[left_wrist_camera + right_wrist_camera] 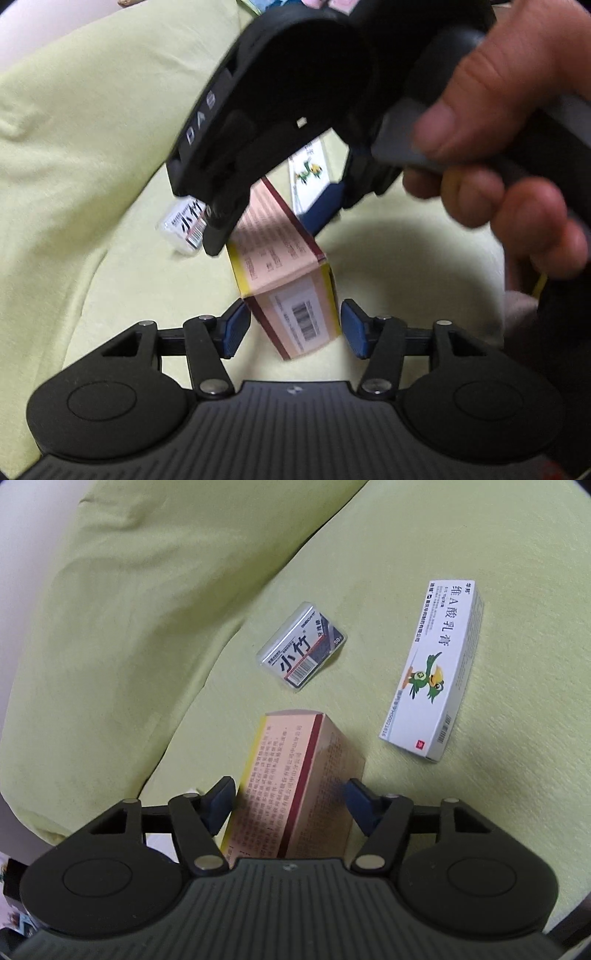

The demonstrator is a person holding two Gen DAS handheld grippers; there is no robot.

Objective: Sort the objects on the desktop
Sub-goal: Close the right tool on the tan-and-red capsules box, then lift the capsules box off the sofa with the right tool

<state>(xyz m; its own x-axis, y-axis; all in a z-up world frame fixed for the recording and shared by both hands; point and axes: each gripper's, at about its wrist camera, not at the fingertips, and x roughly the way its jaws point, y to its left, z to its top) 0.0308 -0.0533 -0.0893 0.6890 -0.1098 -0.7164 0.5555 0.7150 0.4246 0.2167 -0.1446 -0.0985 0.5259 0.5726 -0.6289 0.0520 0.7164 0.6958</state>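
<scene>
Both grippers, left gripper [291,326] and right gripper [290,805], spread around pink box [291,295], touching neither side; open cloth [480,812] beyond box.

Bare green cloth [480,812] right of pink box [295,786], right hand-held gripper [280,214] overhead

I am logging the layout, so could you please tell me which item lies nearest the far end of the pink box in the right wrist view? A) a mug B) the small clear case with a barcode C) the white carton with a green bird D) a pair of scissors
B: the clear case lies just beyond the pink box's far end, while the white carton sits further off to the right.
</scene>
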